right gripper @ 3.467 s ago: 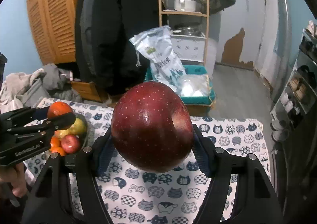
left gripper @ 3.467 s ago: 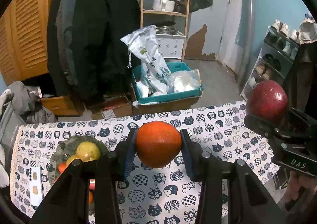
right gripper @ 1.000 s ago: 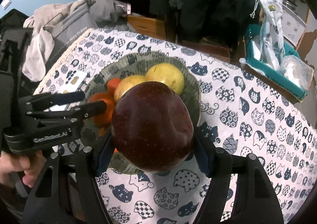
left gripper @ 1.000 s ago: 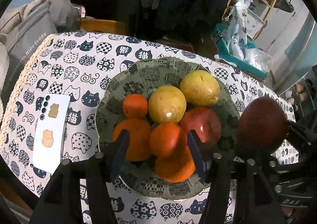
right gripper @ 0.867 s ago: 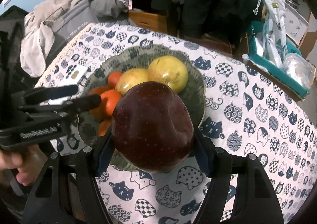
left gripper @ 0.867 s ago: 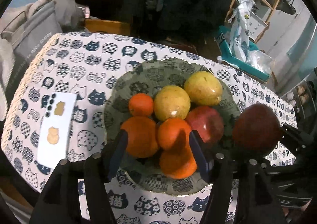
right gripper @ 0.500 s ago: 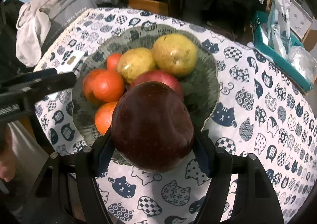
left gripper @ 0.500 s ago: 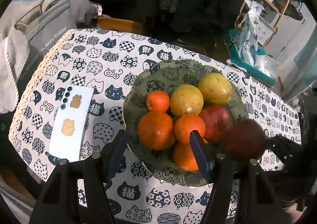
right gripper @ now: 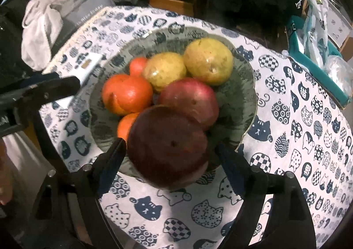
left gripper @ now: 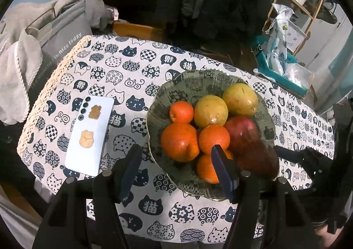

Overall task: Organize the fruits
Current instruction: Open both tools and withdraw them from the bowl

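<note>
Table (left gripper: 154,211) under a white cloth printed with dark-blue cat faces, seen from above in both wrist views. On it, right of centre in the left view, a green patterned bowl (left gripper: 176,88) holding a pile of fruit. Left of the bowl, well apart from it, a white phone (left gripper: 89,136) lies face down with two tan stickers on its back. Left gripper (left gripper: 176,171) hangs above the near rim of the bowl, jaws spread wide with nothing between them; its right finger overlaps the lowest orange in the view. Right gripper (right gripper: 169,160) is at the bowl's near right edge, jaws parted; the dark red apple (right gripper: 168,149) sits between them on the near side of the bowl, with a gap showing on the right pad, contact on the left pad too blurred to tell. Behind it in the bowl, a second red apple (right gripper: 189,98), touching the dark one. Two yellow-green pears (right gripper: 208,64) at the far side, side by side. A large orange (left gripper: 178,142) on the left of the pile, a middle orange (left gripper: 214,137) beside it, a small one (left gripper: 181,111) behind, another (left gripper: 206,168) at the near edge, partly hidden. Off the table's far left, a grey bag (left gripper: 57,37) draped with pale cloth.
</note>
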Demonstrator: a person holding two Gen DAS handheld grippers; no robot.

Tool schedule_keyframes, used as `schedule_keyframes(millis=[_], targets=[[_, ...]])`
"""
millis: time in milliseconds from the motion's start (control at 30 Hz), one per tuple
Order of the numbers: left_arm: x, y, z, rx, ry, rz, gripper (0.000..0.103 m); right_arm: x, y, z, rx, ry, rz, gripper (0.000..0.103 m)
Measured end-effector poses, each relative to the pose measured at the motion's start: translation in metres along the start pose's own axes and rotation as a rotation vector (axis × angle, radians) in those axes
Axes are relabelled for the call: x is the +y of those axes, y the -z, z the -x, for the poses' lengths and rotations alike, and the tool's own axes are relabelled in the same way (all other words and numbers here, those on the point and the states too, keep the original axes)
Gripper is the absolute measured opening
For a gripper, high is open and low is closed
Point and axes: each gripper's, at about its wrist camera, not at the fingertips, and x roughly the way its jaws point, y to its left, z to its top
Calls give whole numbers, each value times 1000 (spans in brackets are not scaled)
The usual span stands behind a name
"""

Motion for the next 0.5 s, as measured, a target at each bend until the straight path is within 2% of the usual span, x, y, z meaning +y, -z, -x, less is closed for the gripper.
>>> schedule_keyframes(millis=[233,500], targets=[[-4,-2,20,-38,4,-8,67,-3,-8,28,-82,-28,-31,85],[-15,-11,54,-122,28,-26,67,-16,-18,80,-196,17,-75,85]])
